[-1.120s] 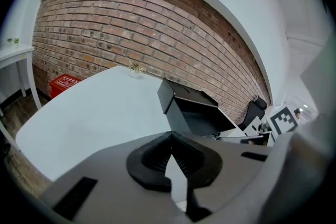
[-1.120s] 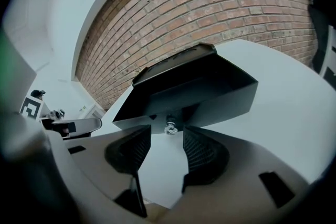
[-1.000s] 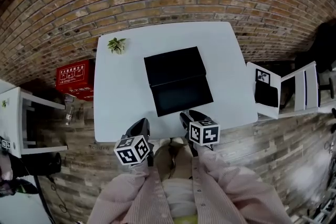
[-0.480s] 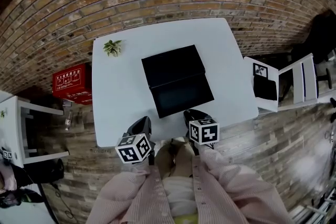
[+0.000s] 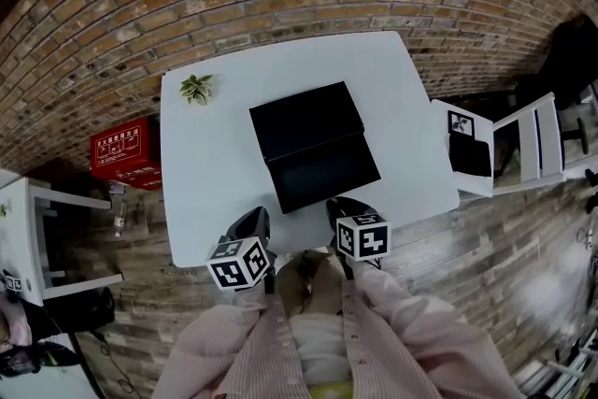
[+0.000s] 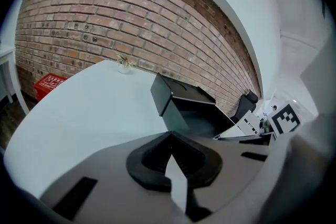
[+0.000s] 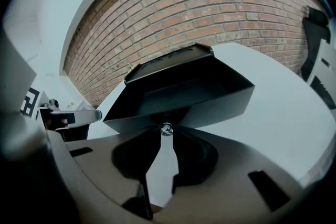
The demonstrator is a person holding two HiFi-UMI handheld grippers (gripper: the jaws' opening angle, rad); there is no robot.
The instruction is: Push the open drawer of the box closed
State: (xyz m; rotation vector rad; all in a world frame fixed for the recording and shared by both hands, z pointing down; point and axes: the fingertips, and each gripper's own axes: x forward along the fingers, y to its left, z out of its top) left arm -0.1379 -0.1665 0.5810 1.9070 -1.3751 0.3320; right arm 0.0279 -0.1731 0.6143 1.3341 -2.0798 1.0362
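– On the white tabletop (image 5: 206, 192), near its middle, sits the black box (image 5: 304, 119). Its drawer (image 5: 325, 175) stands pulled out toward the person. What does the right claw (image 7: 166, 131) have?
– Its jaws are clamped on a small shiny knob (image 7: 167, 128) at the middle of the drawer's front. Only the right gripper view shows that. From the head view, the claw's body and marker cube cover the knob.
– And the drawer's inside?
– Too dark to tell what, if anything, lies in it. The right gripper view shows just the front panel, with the box's top behind it.
– Where is the left claw (image 6: 170, 136)?
– Over the tabletop near its front edge, left of the drawer and apart from it, jaws together tip to tip. Its own body blocks the lower part of its view.
– Anything else?
– A small plant (image 5: 197, 88) sits at the far left corner. A red case (image 5: 123, 149) is on the floor to the left, its print too small to read. A white chair (image 5: 534, 145) stands to the right.
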